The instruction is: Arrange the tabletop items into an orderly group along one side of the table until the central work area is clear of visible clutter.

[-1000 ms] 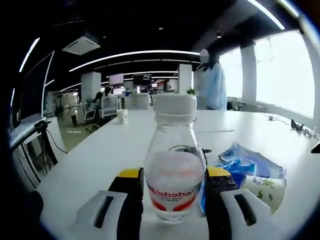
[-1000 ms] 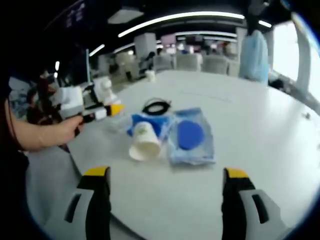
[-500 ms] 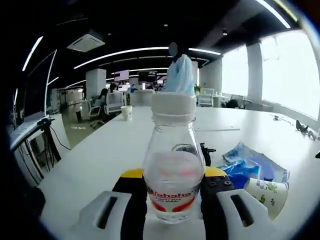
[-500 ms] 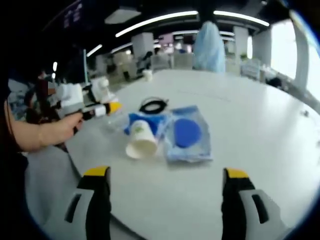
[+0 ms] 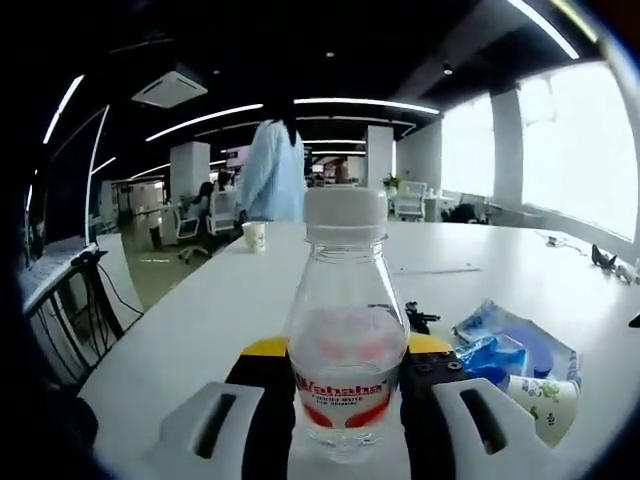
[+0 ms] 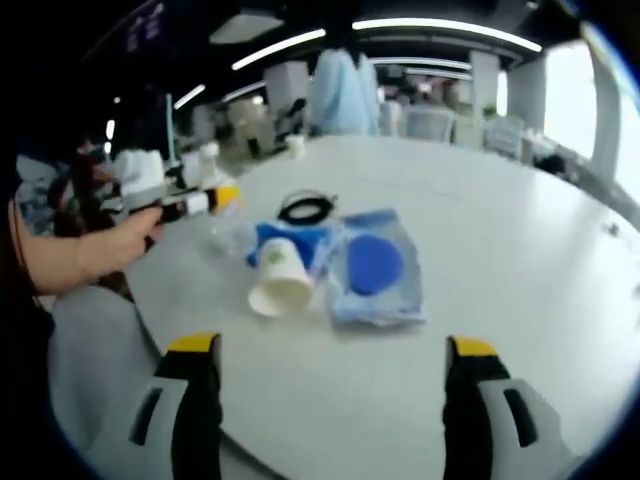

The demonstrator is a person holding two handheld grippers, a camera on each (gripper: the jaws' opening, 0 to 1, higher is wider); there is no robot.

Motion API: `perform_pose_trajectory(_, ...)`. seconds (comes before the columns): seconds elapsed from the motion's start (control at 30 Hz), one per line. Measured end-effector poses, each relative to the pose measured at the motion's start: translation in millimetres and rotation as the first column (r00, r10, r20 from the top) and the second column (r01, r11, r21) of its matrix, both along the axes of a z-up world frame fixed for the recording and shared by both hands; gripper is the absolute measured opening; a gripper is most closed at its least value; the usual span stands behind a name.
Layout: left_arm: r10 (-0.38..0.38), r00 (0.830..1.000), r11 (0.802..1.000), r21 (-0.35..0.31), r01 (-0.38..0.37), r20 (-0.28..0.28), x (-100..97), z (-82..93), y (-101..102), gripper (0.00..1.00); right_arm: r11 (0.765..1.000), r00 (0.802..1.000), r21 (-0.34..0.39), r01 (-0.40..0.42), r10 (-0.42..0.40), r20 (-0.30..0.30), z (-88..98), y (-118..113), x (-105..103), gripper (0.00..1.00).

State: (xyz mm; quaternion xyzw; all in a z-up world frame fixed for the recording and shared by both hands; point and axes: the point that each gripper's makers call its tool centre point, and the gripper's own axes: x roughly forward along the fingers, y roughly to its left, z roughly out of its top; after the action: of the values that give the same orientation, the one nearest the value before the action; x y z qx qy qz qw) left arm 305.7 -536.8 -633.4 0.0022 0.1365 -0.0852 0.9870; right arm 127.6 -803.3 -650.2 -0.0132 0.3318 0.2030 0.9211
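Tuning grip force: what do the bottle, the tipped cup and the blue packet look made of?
Bottle: clear thin plastic, glossy, see-through, with a white cap.
Cup: probably paper, matte white with a green print, lying on its side.
Blue packet: looks like soft plastic film, shiny and wrinkled; contents unclear.

Left gripper (image 5: 345, 372): black jaws, yellow tips, white housings. Right gripper (image 6: 333, 352): identical colours. Bare hand (image 6: 125, 235), no sleeve visible.

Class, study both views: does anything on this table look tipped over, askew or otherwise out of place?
Yes. The paper cup lies on its side, mouth toward the camera, resting against the blue plastic packet. The water bottle stands upright between the left gripper jaws. Nothing looks spilled.
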Motion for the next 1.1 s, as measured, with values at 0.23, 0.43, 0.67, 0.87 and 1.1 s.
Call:
perform_pose_trajectory(0.23,-0.003,1.0,1.0,0.002,0.003,0.014,17.4,10.7,8,0.38,1.0,1.0,-0.01,-0.005,0.005,-0.003,-0.3,0,2,0.89)
perform_pose_trajectory(0.43,0.001,1.0,1.0,0.001,-0.001,0.024,32.4,16.2,17,0.38,1.0,1.0,-0.012,-0.005,0.005,-0.008,-1.2,0,3,0.89)
perform_pose_trajectory(0.67,0.003,1.0,1.0,0.003,-0.003,0.031,49.2,20.2,24,0.38,1.0,1.0,-0.006,-0.008,0.008,-0.017,-3.8,2,5,0.89)
perform_pose_trajectory(0.87,-0.006,0.999,1.0,0.007,0.006,0.036,65.6,22.4,26,0.38,1.0,1.0,0.003,-0.011,0.011,-0.023,-5.6,4,8,0.89)
perform_pose_trajectory(1.1,-0.004,0.999,1.0,-0.007,0.005,0.046,88.5,24.9,27,0.38,1.0,0.999,0.03,0.0,0.001,-0.035,-9.5,6,13,0.89)
